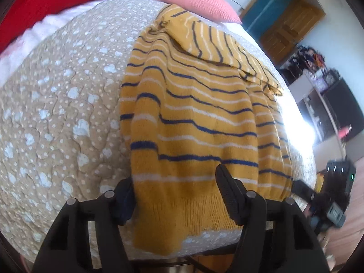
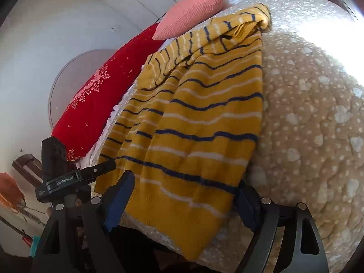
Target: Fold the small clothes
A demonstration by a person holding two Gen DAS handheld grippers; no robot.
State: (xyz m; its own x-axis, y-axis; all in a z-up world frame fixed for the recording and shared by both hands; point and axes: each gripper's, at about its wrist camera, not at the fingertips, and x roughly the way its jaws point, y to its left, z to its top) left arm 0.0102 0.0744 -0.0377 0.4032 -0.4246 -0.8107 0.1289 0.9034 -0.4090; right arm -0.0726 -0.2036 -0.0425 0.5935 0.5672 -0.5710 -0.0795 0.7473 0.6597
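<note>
A small yellow sweater [image 1: 195,118] with navy and white stripes lies on the bed, sleeves folded in over its body; it also shows in the right wrist view [image 2: 193,122]. My left gripper [image 1: 175,191] is open, its fingers straddling the sweater's hem at one bottom corner, close over the fabric. My right gripper [image 2: 184,195] is open, its fingers straddling the hem at the other bottom corner. Neither holds anything. The right gripper's body [image 1: 329,195] shows at the right edge of the left wrist view, and the left gripper's body [image 2: 59,177] shows at the left of the right wrist view.
The bed has a beige quilt [image 1: 56,113] with white spots. A pink pillow [image 1: 195,0] and a red pillow [image 2: 91,104] lie at the head. The bed's near edge runs just under the hem. A wooden door [image 1: 284,22] and shelves [image 1: 318,91] stand beyond.
</note>
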